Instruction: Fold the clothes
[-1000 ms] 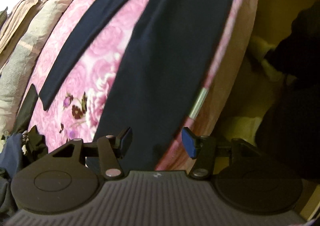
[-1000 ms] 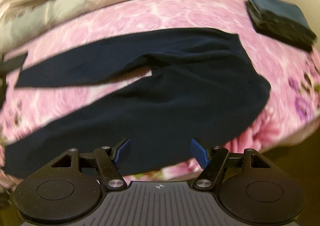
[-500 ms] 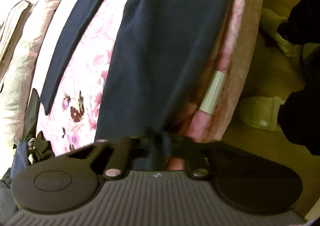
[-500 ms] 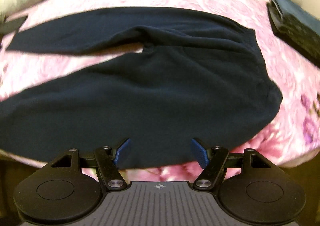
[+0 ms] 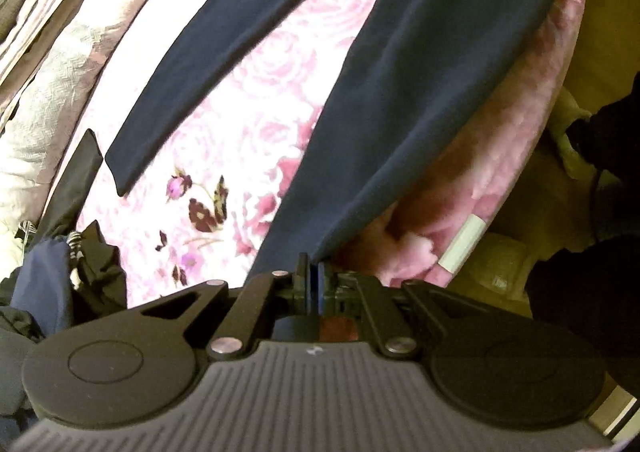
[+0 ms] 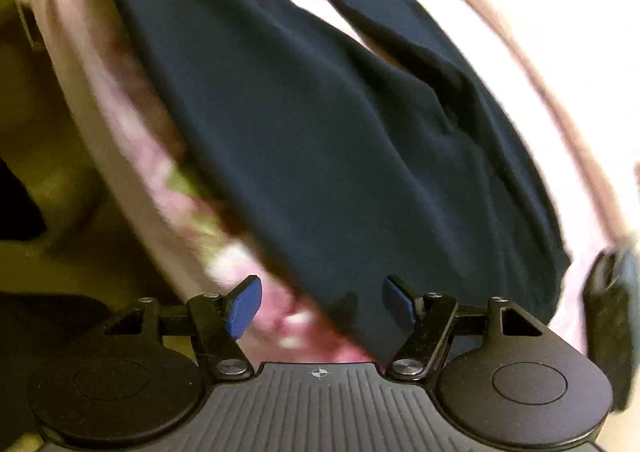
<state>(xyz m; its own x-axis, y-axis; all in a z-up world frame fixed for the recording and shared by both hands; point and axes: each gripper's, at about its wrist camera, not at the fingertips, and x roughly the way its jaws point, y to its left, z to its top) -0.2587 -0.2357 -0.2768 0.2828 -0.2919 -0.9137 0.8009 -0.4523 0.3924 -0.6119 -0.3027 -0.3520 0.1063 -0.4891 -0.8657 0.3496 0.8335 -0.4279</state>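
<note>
Dark navy trousers (image 5: 420,92) lie spread over a pink rose-patterned blanket (image 5: 248,124) on a bed. In the left wrist view my left gripper (image 5: 313,279) is shut on the hem of the nearer trouser leg at the bed's edge. The other leg (image 5: 224,40) stretches away up the blanket. In the right wrist view my right gripper (image 6: 320,306) is open at the waist end of the trousers (image 6: 340,140), with the cloth's edge lying between its blue pads (image 6: 242,306). The picture there is blurred.
Beige and grey bedding (image 5: 52,64) lies along the far side of the bed. A heap of dark clothes (image 5: 52,284) sits at the left, and a folded dark garment (image 6: 612,312) at the right. A person's dark clothing (image 5: 600,236) and the floor (image 5: 600,12) are beside the bed.
My left gripper has closed from open onto the trouser leg's hem. My right gripper has moved down and right toward the waist end, staying open, and its view has swung round.
</note>
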